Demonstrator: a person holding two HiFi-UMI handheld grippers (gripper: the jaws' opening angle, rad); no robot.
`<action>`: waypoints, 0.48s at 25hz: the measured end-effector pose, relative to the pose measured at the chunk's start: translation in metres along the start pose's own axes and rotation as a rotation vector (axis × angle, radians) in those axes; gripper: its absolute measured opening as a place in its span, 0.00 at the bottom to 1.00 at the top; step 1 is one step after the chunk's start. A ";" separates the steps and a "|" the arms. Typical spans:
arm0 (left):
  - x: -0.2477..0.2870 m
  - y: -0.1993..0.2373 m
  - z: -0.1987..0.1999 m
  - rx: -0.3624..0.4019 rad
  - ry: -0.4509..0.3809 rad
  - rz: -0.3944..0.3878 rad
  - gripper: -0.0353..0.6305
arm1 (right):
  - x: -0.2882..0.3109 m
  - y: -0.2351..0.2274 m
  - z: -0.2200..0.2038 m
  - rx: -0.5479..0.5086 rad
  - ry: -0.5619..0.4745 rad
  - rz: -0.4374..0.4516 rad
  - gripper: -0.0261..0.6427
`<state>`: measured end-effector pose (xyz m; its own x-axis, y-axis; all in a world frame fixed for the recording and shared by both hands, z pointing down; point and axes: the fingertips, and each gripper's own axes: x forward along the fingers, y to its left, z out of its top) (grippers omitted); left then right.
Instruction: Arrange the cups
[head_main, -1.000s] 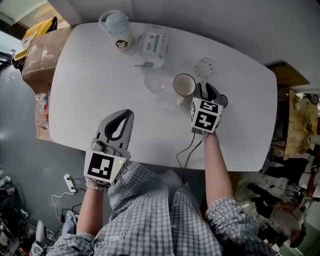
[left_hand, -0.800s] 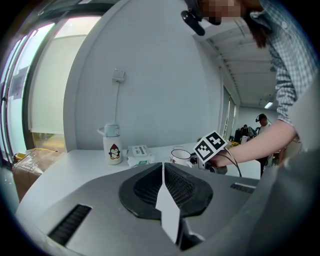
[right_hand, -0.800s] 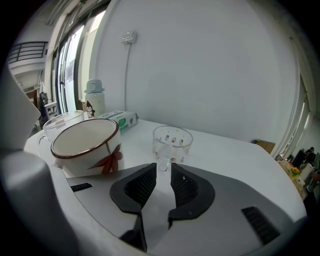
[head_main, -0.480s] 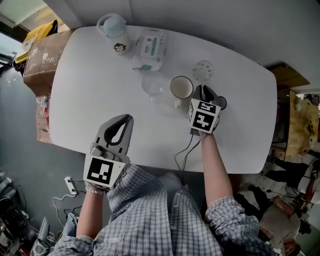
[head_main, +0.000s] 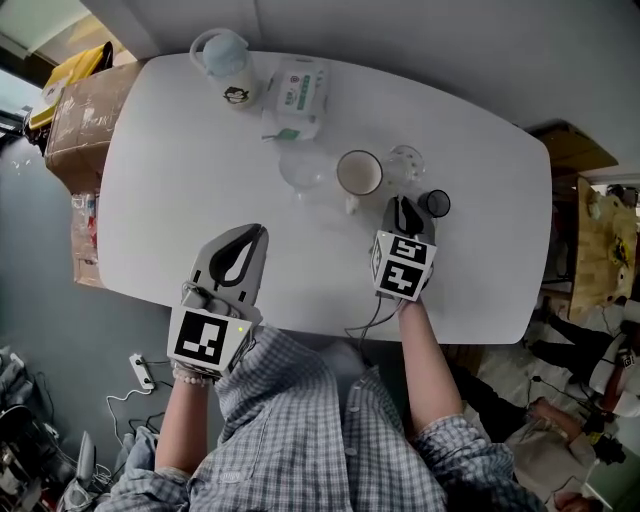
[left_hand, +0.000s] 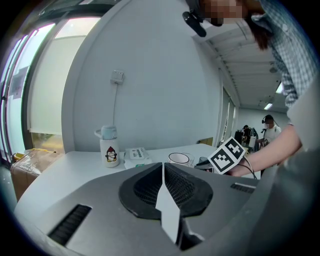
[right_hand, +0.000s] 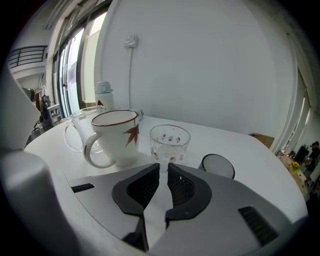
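Observation:
A white mug with a red leaf stands mid-table. A clear glass with small dots is close on its right, and a small dark cup sits right of that. A clear glass mug stands left of the white mug. My right gripper points at the dotted glass, just short of it. Its jaws keep a slim gap with nothing between them. My left gripper rests shut and empty near the table's front edge.
A penguin bottle and a tissue pack lie at the far side of the white table. A cardboard box stands off its left end. A cable trails from my right gripper.
My right gripper has drawn back toward me from between the cups, and its jaws have narrowed. The dotted glass now stands nearer, beside the white mug. The left gripper has stayed put.

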<state>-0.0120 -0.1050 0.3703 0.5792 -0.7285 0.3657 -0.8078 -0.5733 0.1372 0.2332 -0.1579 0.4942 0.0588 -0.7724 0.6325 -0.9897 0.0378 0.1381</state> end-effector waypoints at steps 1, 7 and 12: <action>0.000 0.000 0.000 -0.001 0.001 0.000 0.09 | -0.003 0.001 -0.003 0.001 0.003 0.004 0.13; 0.003 -0.002 0.002 0.011 -0.002 -0.007 0.09 | -0.020 0.009 -0.016 0.004 0.021 0.017 0.13; 0.003 -0.003 0.003 0.007 -0.006 -0.010 0.09 | -0.029 0.015 -0.023 0.005 0.033 0.018 0.13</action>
<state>-0.0075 -0.1066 0.3680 0.5876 -0.7251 0.3591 -0.8014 -0.5828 0.1346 0.2201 -0.1205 0.4955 0.0453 -0.7500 0.6599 -0.9913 0.0480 0.1227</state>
